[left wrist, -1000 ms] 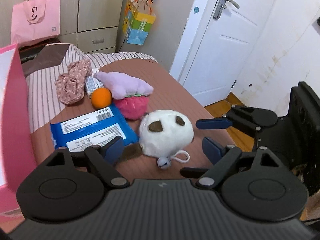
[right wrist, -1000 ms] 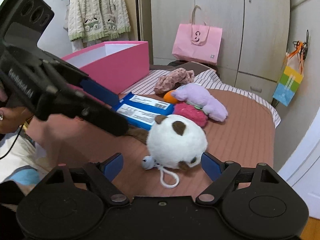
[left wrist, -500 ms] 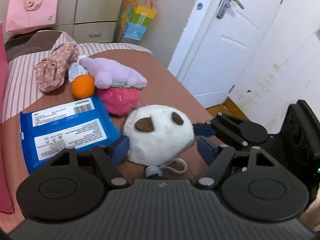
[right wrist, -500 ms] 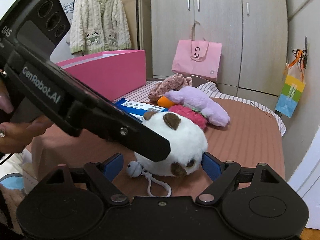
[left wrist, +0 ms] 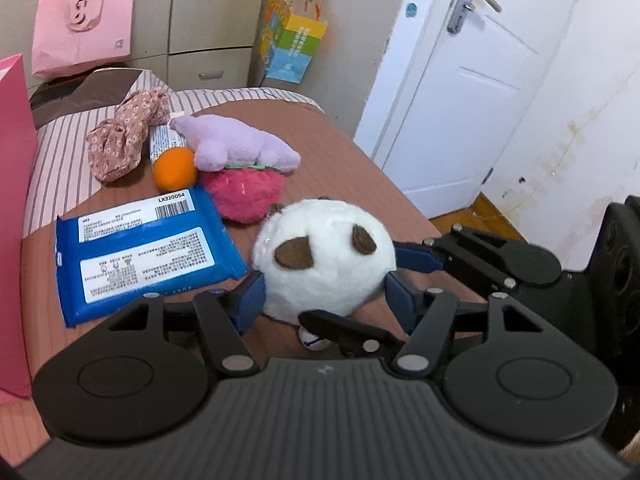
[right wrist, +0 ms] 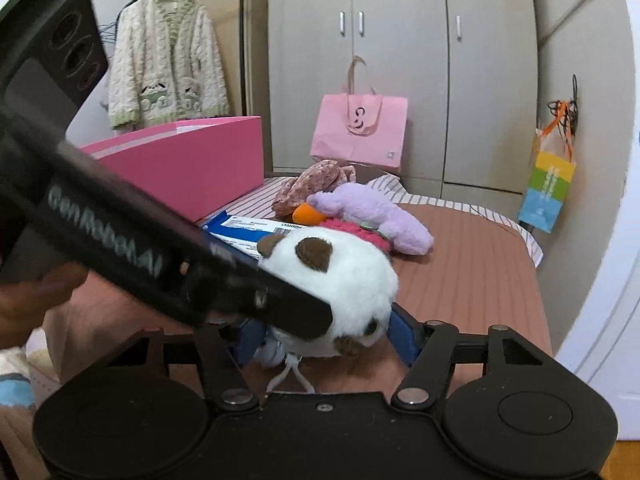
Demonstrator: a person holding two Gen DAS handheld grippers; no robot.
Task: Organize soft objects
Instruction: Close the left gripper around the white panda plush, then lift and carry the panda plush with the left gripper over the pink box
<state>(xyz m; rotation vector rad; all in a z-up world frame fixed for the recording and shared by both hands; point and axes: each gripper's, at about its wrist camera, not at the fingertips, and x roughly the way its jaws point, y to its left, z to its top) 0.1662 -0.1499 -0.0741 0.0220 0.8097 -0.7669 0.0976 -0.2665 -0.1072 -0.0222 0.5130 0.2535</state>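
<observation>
A round white panda plush (left wrist: 324, 260) with brown patches lies on the brown bedspread; it also shows in the right wrist view (right wrist: 340, 280). My left gripper (left wrist: 324, 300) has its blue pads against both sides of the plush. My right gripper (right wrist: 324, 340) reaches in from the opposite side, its pads also pressed on the plush. Behind lie a pink fuzzy plush (left wrist: 244, 194), a purple plush (left wrist: 236, 146) and a floral cloth bundle (left wrist: 124, 140).
A blue wipes pack (left wrist: 144, 248), an orange (left wrist: 176, 168) and a tube (left wrist: 164, 140) lie among the soft things. A pink open box (right wrist: 188, 164) stands at the left of the bed. The bed's edge drops off toward the white door (left wrist: 460, 92).
Both grippers have moved in around the panda plush and closed on it from opposite sides; earlier their jaws stood wide apart in front of it.
</observation>
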